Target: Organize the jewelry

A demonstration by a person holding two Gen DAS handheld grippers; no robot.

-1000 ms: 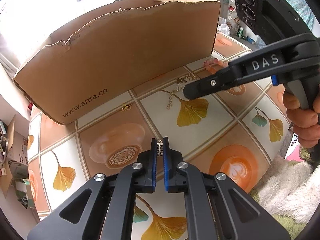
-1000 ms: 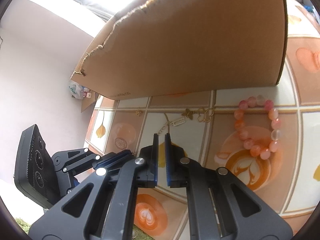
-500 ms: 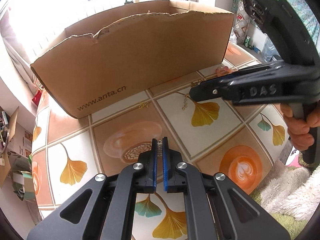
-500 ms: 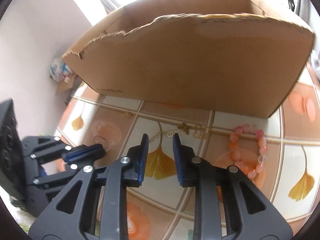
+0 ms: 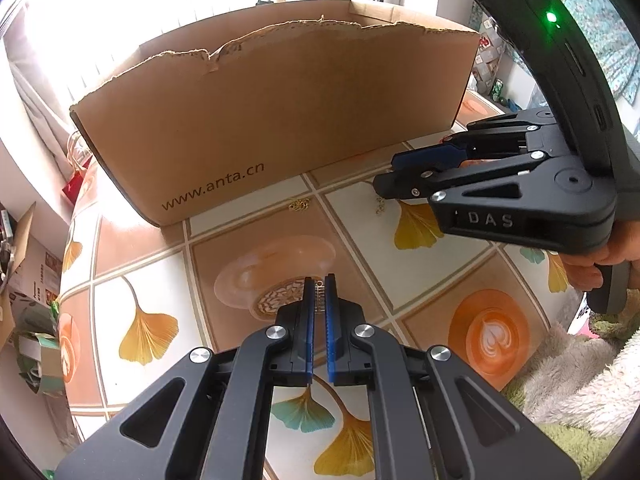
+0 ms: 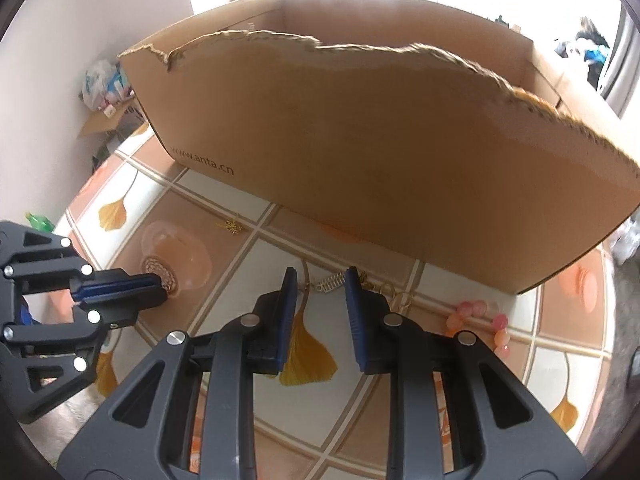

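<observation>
Tiled tabletop (image 5: 168,280): cardboard box (image 5: 280,120) (inside unseen), left tongs (image 5: 319,300) pinching small charm (image 5: 320,298), right tongs (image 6: 318,292) spread.

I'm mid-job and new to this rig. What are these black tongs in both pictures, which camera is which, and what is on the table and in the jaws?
There is no robot arm: a person holds a black two-finger gripper in each hand, and each carries a fisheye camera that looks along its fingers.

The left wrist view shows the left gripper at the bottom, shut on a small gold comb-like piece. The tool at its right edge is the right gripper, held by a hand.

The right wrist view shows the right gripper open, low over a gold chain.

On the tiled tablecloth stand a torn cardboard box, a small gold charm, gold rings and a pink bead bracelet.
</observation>
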